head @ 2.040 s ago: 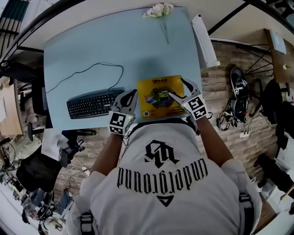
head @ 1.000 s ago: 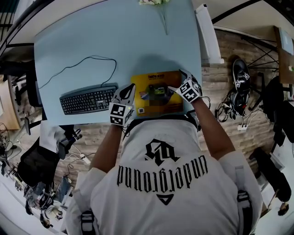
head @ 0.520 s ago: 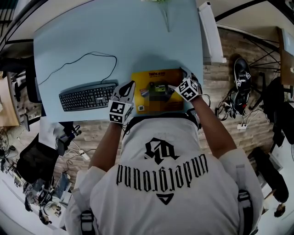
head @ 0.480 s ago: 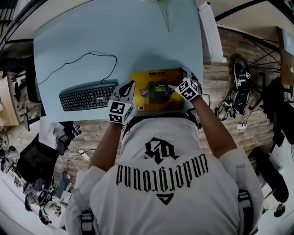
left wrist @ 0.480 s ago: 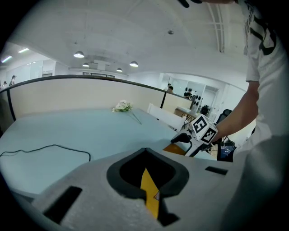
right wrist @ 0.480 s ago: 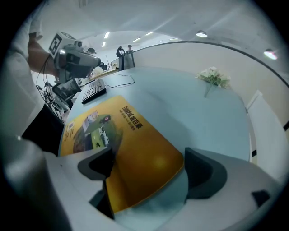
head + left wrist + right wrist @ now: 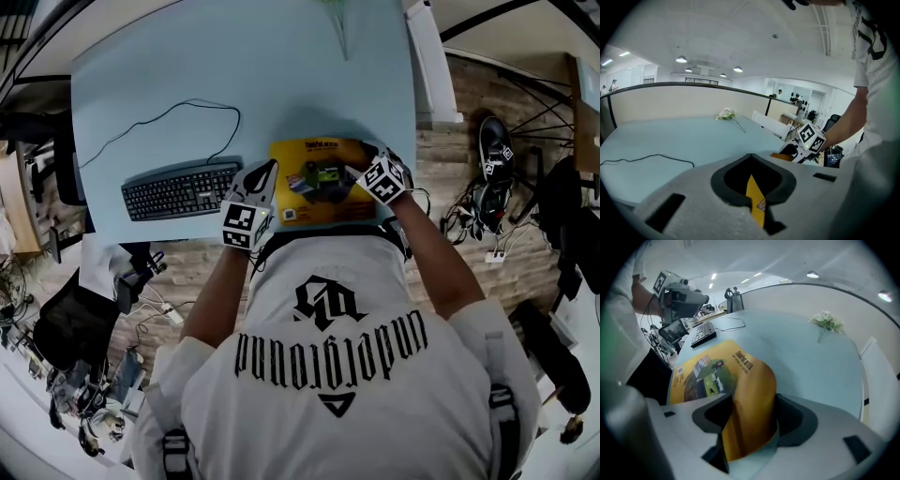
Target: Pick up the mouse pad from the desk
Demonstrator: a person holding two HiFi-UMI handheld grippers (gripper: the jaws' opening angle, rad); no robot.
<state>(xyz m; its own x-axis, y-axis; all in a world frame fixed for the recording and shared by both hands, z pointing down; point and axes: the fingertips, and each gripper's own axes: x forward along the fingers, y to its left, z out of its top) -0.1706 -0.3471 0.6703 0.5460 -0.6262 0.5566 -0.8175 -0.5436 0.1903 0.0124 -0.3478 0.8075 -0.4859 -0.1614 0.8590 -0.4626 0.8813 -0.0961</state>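
Observation:
The yellow printed mouse pad (image 7: 319, 183) lies on the light blue desk (image 7: 234, 66) near its front edge. My left gripper (image 7: 265, 178) is at the pad's left edge and is shut on it; a thin yellow strip (image 7: 754, 201) shows between its jaws. My right gripper (image 7: 361, 169) is at the right edge. Its jaws have just been closing, and that edge of the mouse pad (image 7: 750, 394) curls up between them, touching both sides. The rest of the pad stays flat on the desk.
A black keyboard (image 7: 178, 187) lies left of the pad, its cable (image 7: 187, 112) looping across the desk. A white flower sprig (image 7: 827, 320) rests at the far edge. A white panel (image 7: 427, 56) runs along the desk's right side, with shoes and cables on the floor beyond.
Both grippers have stayed at the pad's two side edges. The right gripper's jaws have drawn in on the right edge. The pad has barely shifted.

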